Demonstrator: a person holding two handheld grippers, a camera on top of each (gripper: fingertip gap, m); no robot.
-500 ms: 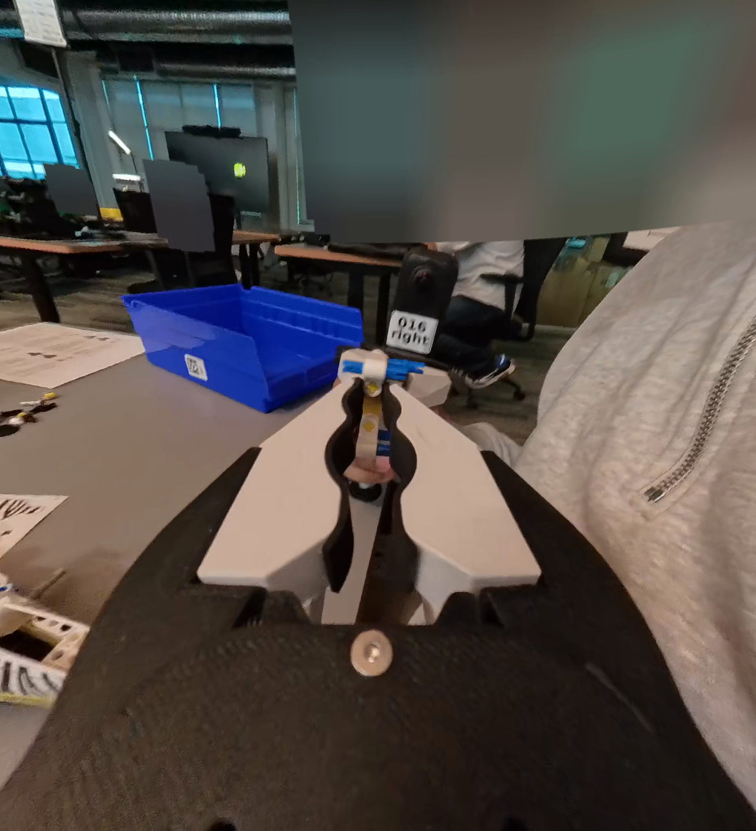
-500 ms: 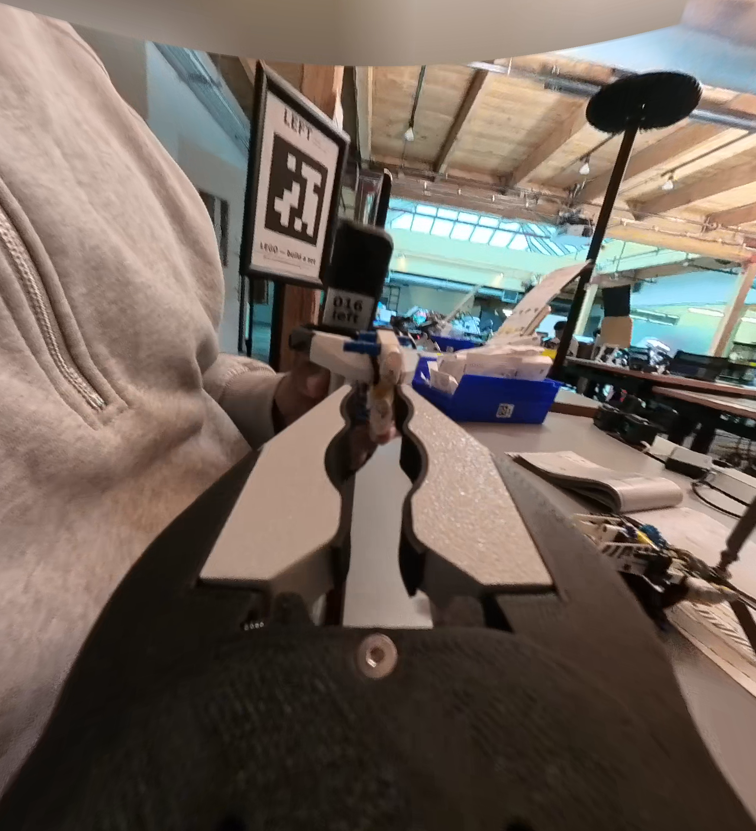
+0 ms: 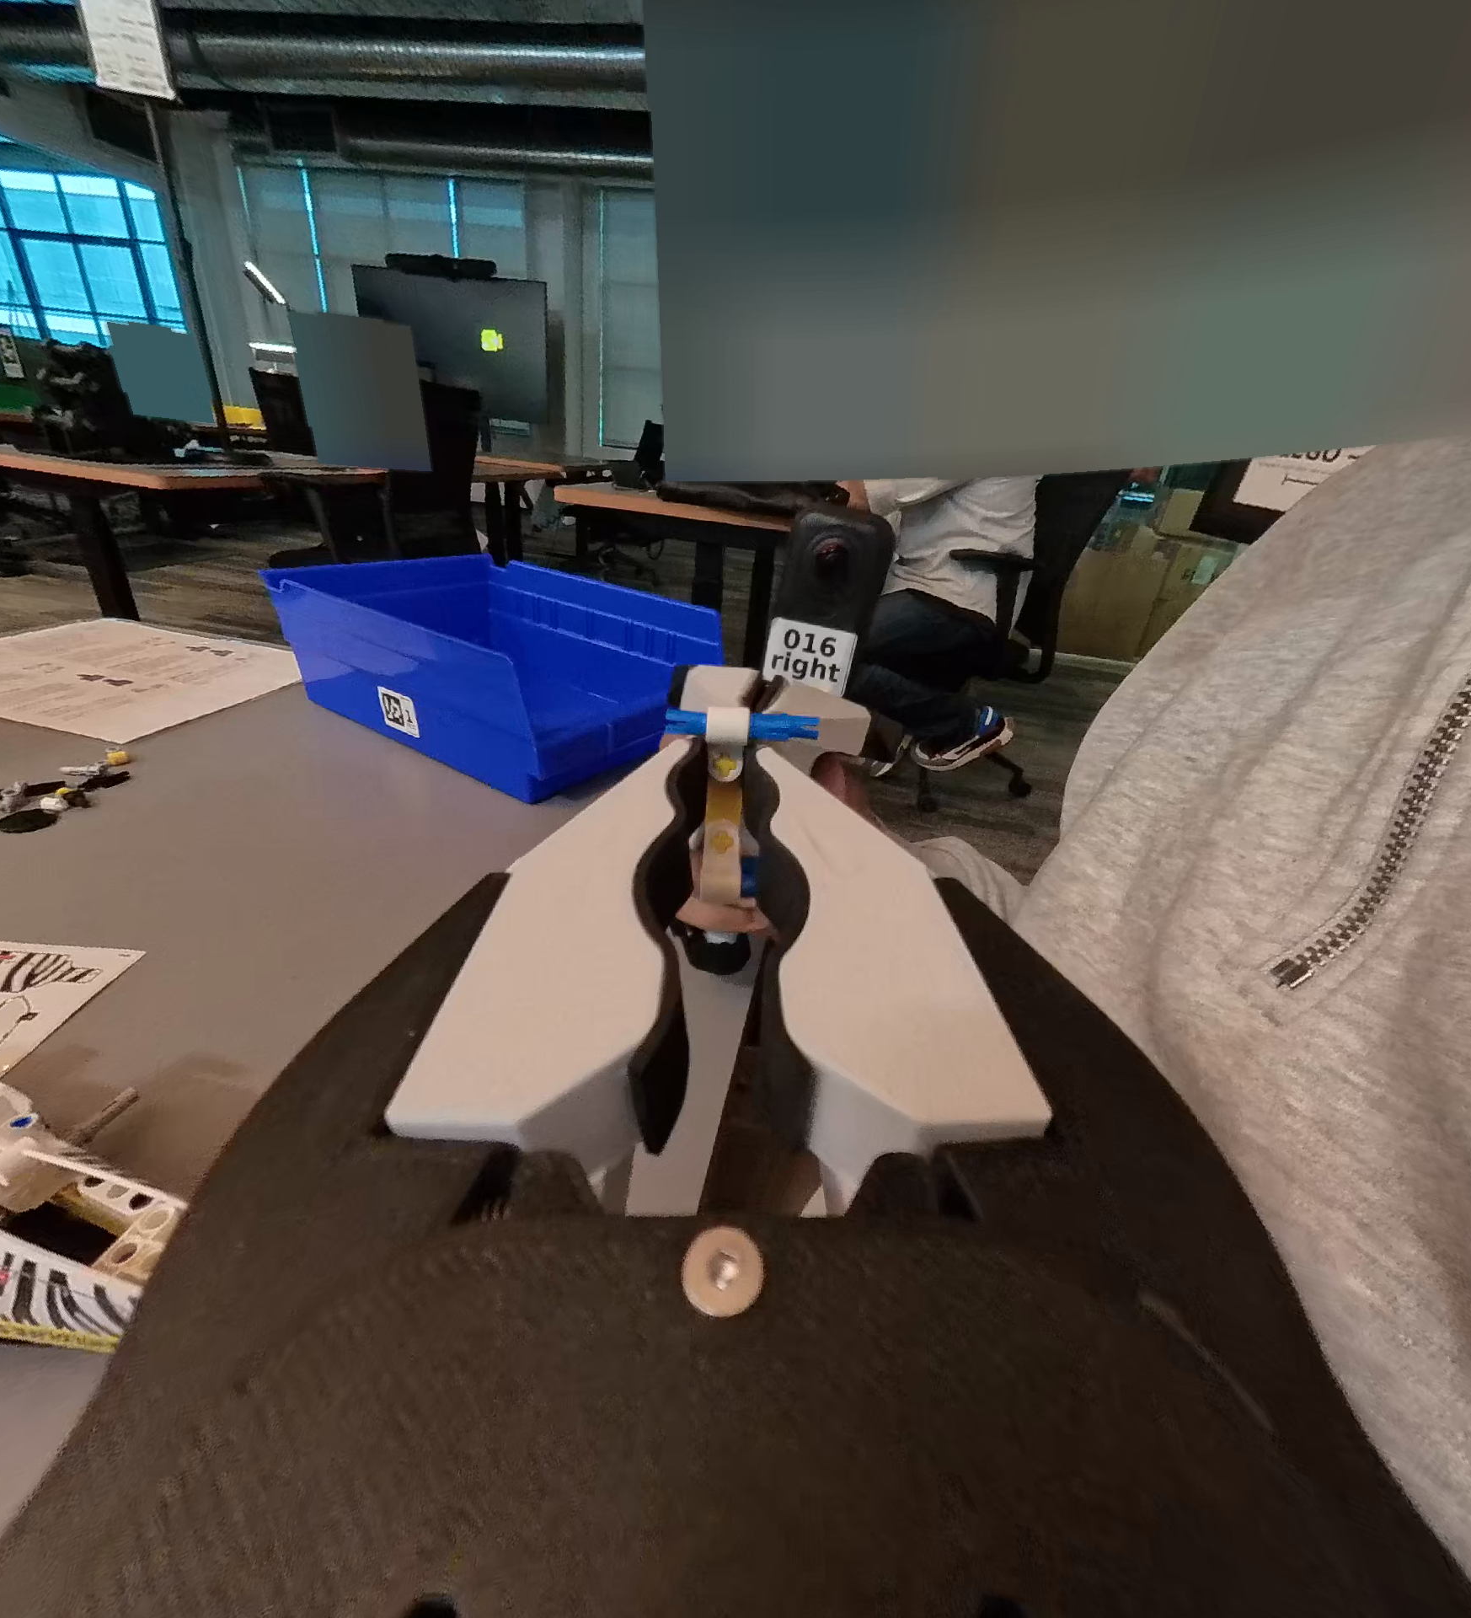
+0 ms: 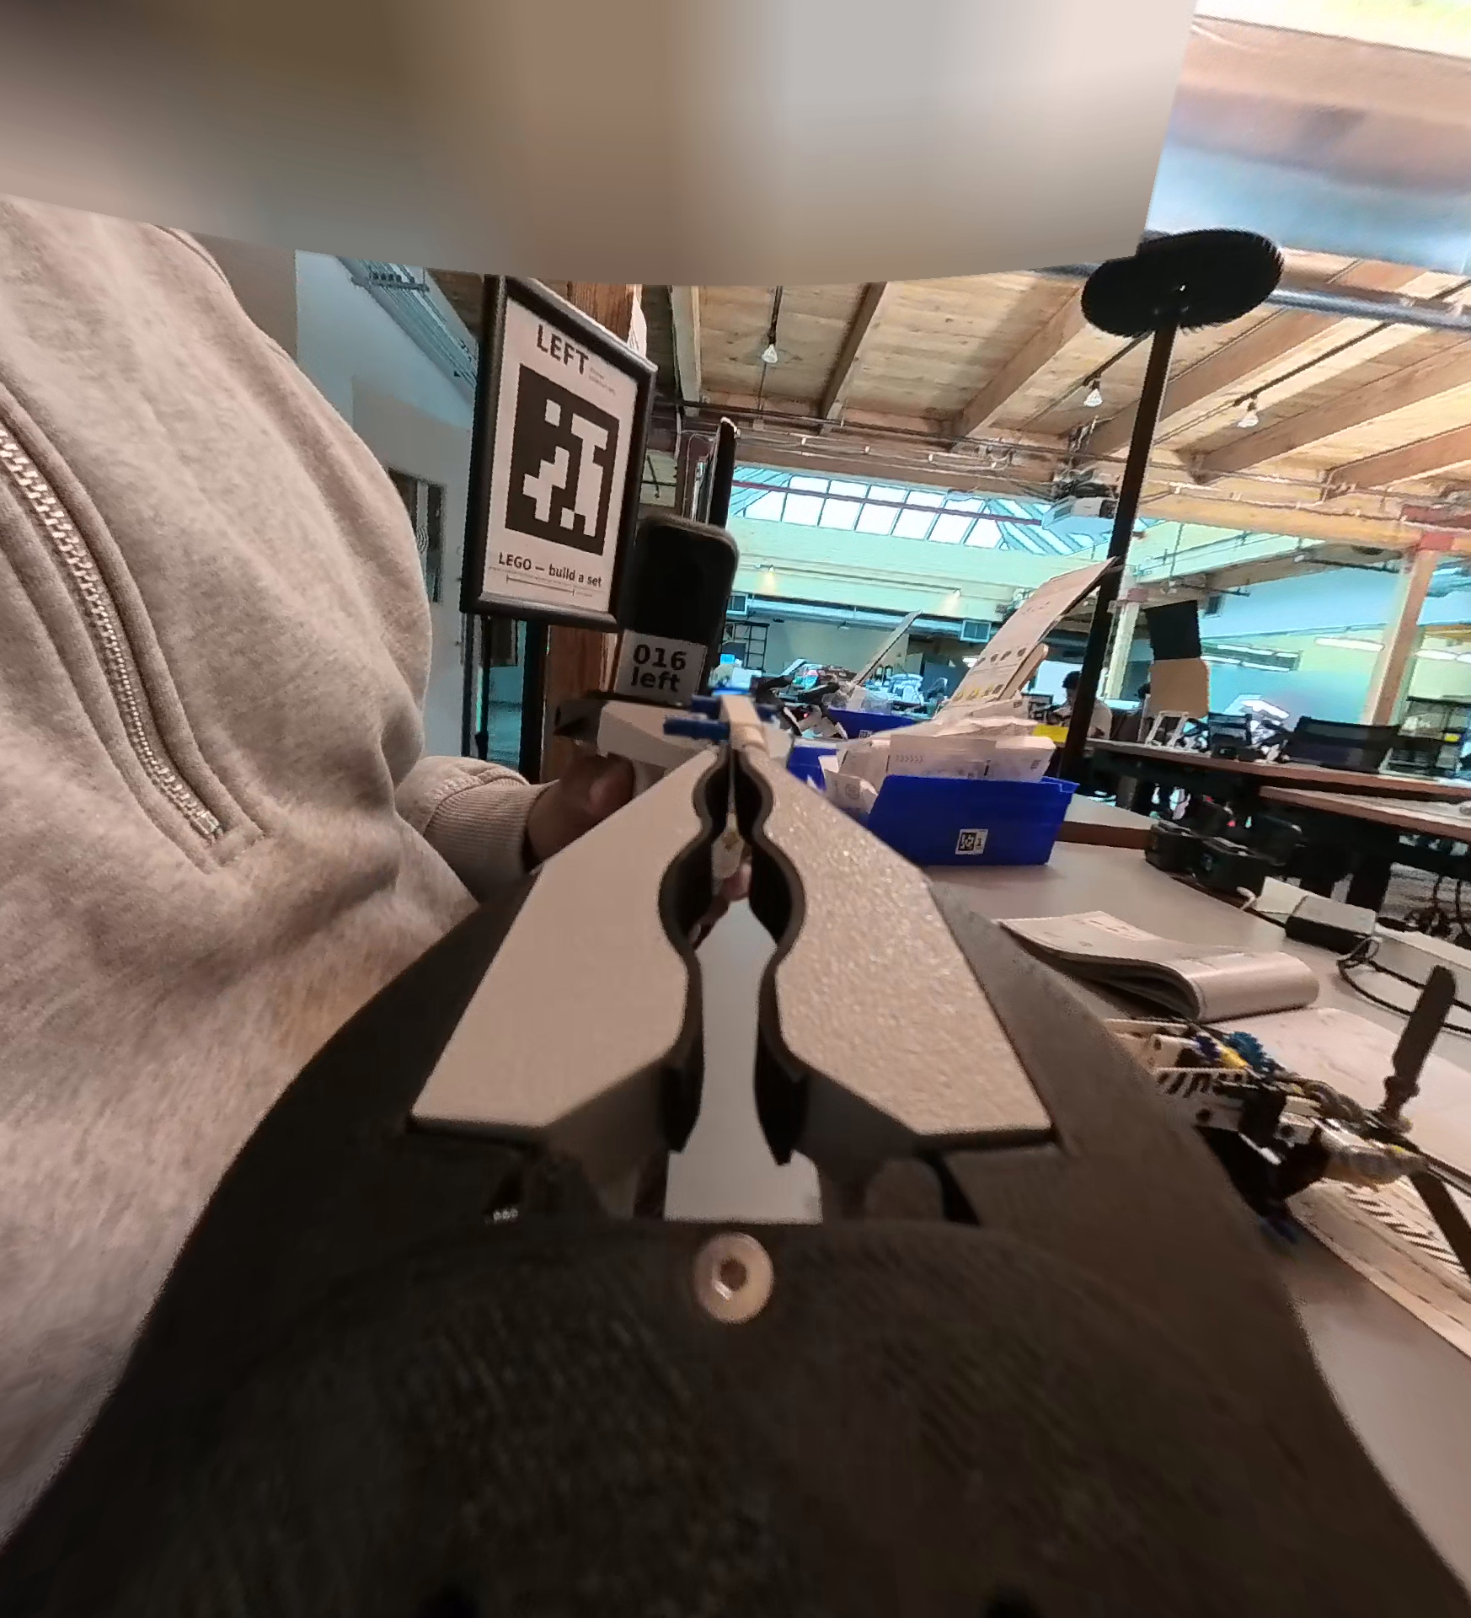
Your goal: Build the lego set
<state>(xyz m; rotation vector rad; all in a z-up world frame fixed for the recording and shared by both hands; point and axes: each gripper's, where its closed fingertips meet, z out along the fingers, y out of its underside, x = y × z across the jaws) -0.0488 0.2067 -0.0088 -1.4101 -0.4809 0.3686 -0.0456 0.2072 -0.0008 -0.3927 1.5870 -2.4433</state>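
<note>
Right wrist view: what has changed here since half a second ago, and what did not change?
The right gripper has closed its fingers, from a clear gap to almost touching, and seems to pinch the top of the small lego piece. The left gripper still clamps that piece from the other side, in about the same place in the air. The blue bin has not moved.

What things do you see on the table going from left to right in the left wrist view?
Half-built zebra-striped lego model → small loose pieces → blue bin → left gripper shut on a tan beam with a blue axle → grey sweater.
</note>
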